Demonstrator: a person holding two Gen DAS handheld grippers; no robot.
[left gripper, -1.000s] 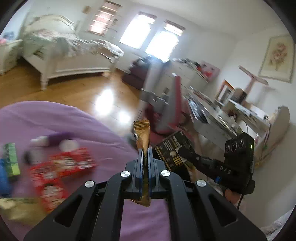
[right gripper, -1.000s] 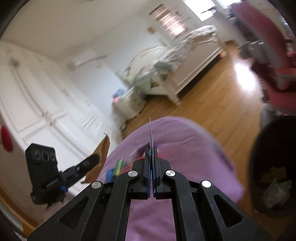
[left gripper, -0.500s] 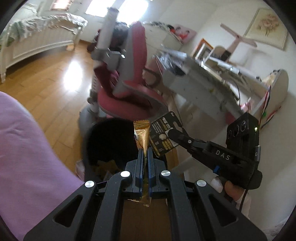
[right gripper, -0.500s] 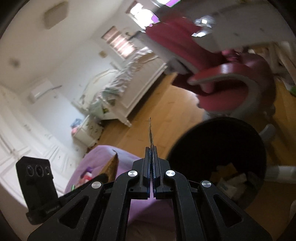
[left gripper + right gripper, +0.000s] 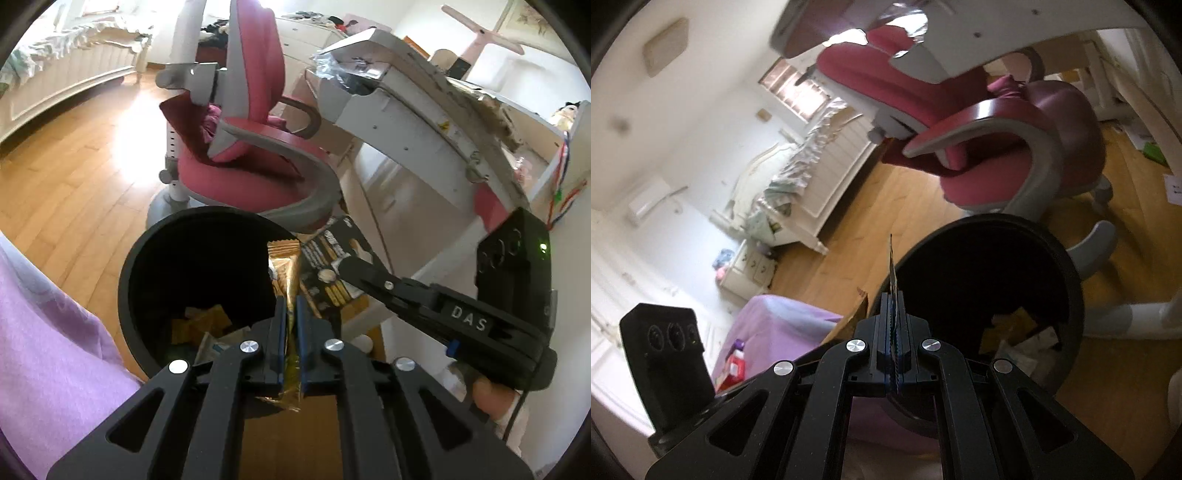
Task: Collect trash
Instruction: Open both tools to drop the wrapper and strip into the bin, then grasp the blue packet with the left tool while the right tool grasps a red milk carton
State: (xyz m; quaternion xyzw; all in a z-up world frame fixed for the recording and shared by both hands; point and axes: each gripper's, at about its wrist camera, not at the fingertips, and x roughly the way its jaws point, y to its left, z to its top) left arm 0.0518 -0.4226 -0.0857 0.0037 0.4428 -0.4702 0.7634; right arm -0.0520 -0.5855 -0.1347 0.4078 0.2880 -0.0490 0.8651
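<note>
I have swung both claws from the purple bench to above the black bin (image 5: pixel 192 236): left claw (image 5: pixel 290 306) clamped on the gold wrapper (image 5: pixel 284 266), right claw (image 5: pixel 895 299) clamped on the black packet (image 5: pixel 332 254), release pending.

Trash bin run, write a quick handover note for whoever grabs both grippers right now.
Left gripper: shut on a gold foil snack wrapper, held at the near rim of the round black trash bin.
Right gripper: shut on a flat black printed packet, edge-on in its own view, also at the bin.
Done: the bin already holds several wrappers.
Left: release both pieces into the bin, then fetch the red packets on the purple cloth.
</note>
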